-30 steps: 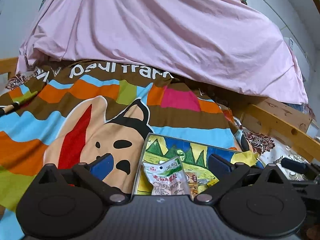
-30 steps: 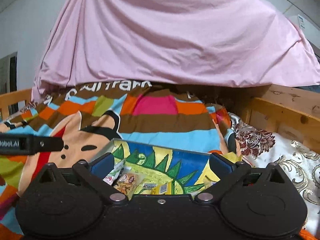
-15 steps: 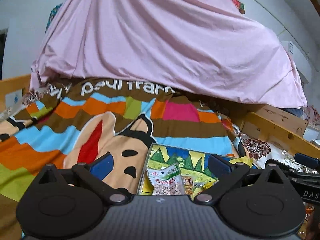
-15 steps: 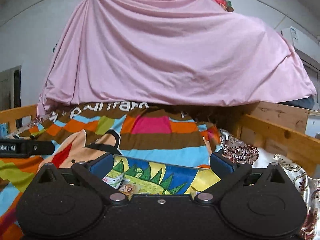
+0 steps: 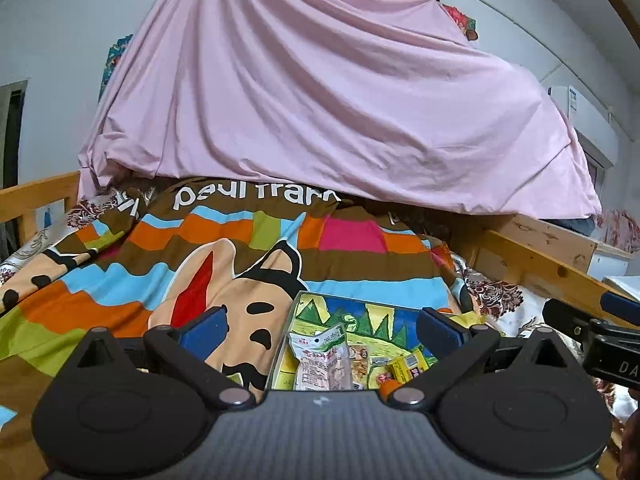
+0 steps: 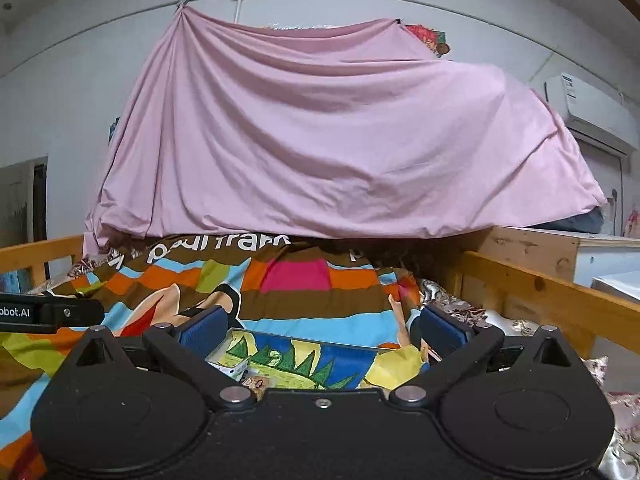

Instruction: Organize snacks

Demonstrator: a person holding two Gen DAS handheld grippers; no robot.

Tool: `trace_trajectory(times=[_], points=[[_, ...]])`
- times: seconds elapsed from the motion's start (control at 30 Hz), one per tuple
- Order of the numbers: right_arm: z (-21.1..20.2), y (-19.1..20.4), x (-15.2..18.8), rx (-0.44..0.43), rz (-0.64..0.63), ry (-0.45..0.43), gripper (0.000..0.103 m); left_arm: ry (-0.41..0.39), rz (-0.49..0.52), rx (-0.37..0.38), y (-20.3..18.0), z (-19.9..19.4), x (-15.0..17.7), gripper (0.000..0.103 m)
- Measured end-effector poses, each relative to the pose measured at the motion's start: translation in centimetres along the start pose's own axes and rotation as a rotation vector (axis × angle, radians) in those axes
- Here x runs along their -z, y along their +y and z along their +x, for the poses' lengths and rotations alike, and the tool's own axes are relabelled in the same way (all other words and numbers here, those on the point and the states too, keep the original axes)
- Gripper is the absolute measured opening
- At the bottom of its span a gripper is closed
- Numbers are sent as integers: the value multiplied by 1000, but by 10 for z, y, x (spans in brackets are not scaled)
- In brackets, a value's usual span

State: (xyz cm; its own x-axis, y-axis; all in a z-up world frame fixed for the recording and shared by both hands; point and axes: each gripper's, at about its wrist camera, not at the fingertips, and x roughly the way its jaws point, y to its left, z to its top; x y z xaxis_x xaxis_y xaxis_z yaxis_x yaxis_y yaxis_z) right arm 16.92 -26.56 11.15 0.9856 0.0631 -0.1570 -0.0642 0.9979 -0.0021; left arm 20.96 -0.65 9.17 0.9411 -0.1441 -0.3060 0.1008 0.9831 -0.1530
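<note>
Both your grippers are spread wide and carrying nothing: your left gripper (image 5: 320, 326) and your right gripper (image 6: 320, 326) each hang above the striped cartoon blanket (image 5: 208, 248), looking down at the snack box (image 5: 372, 312). That box with the cartoon-landscape lining sits on the blanket, and in it lie a white snack packet (image 5: 322, 362) and a small yellow packet (image 5: 408, 366). A pink sheet (image 6: 328, 140) drapes over the far end of the bed.

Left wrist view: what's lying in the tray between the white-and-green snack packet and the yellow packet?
In the left wrist view, a small clear packet of brownish snacks lies between the white-and-green packet and the yellow packet.
</note>
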Motion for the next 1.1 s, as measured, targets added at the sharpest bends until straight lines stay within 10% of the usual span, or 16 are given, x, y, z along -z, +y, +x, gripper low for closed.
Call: trace_trajectory(times=[1.1], points=[[-92,-4,29,22,-1,97,102,63,91,-57,-31,-86,58,103]])
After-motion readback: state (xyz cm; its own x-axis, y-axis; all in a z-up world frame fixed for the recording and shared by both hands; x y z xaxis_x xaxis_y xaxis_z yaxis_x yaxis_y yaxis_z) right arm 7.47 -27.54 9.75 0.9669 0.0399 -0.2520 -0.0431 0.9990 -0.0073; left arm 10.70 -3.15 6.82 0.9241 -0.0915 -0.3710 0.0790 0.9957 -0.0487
